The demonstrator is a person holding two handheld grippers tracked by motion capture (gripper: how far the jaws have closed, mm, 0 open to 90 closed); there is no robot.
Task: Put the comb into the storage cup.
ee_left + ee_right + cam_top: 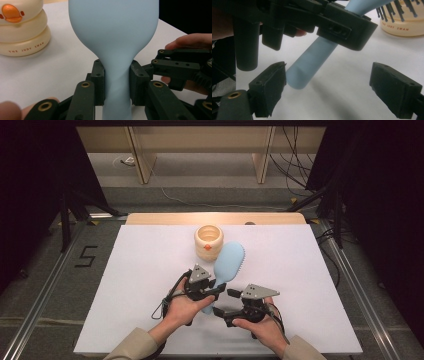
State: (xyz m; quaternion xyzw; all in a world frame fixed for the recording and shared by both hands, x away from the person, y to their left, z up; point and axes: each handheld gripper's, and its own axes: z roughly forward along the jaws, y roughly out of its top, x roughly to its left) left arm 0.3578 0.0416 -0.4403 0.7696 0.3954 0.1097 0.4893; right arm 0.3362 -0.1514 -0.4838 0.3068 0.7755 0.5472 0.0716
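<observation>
Clamped on the neck of a light blue hairbrush [113,37], the two black pads [99,82] of the left gripper [116,83], one on each side of the handle where it narrows below the head. Above the pads, the broad smooth back of the brush head; below them, the handle running down between the linkages. In the high view, left gripper [216,290] under its grey plate, brush [229,262] slanting away from it toward the far side of the table [140,270], bristles along the right edge of the head.

Wide apart, the pads [270,86] of the right gripper [329,92], nothing pressed between them. Just past the left pad, the rounded butt end of the brush handle [312,62], raised off the white surface and not touching either pad. Farther out, the body of the left gripper crossing the top of that view. In the high view, right gripper [224,302] just beside the handle end, held by the right hand [262,325].

Beyond the brush head, close to it, a cream ringed pot [208,241] with an orange duck bill, upright on the table; also at the upper left of the left gripper view [21,30].
</observation>
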